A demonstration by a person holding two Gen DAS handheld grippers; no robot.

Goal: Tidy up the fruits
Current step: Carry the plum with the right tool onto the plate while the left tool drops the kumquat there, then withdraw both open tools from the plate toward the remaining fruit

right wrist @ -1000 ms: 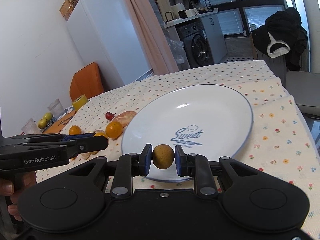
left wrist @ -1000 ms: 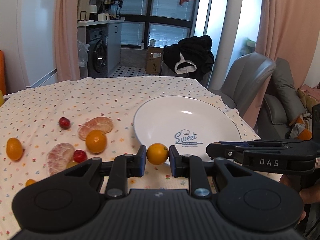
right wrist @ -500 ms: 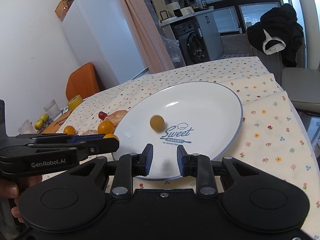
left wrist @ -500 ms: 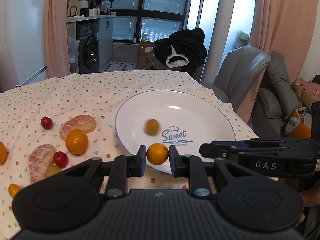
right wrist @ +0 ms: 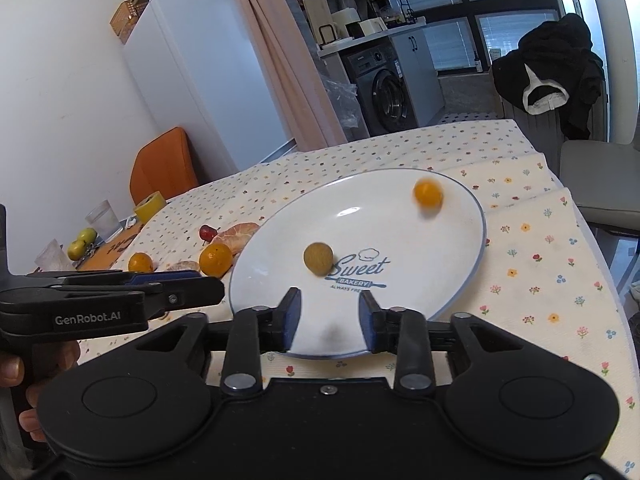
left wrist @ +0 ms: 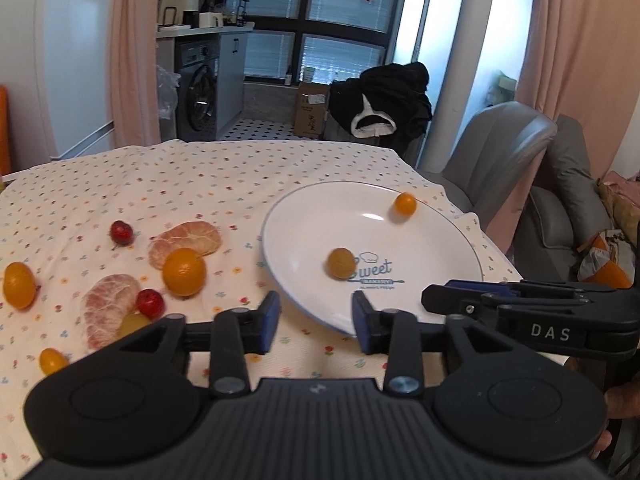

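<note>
Left gripper: the black two-finger left gripper (left wrist: 314,322) with blue pads hangs over the near rim of the plate, its jaws apart with nothing between them.
Right gripper: the black two-finger right gripper (right wrist: 329,320) sits at the same near rim, jaws likewise spread and empty.
Risk: the small bright orange round fruit (left wrist: 405,204) is blurred and lies close to the far rim; it looks to be rolling, and if it carries enough speed it could run over the shallow edge onto the cloth or off the table.
Second risk: the dull yellow-brown round fruit (left wrist: 341,263) beside the printed logo could be nudged if a jaw dips back in.
Plate: the wide white ceramic plate (left wrist: 296,216) with a thin blue rim holds only these two fruits, well apart.
Still on the cloth: a larger orange citrus (left wrist: 184,271), peeled citrus segments (left wrist: 186,237), two small red fruits (left wrist: 121,231) and more small orange ones lie on the floral tablecloth (left wrist: 120,184) left of the plate.
</note>
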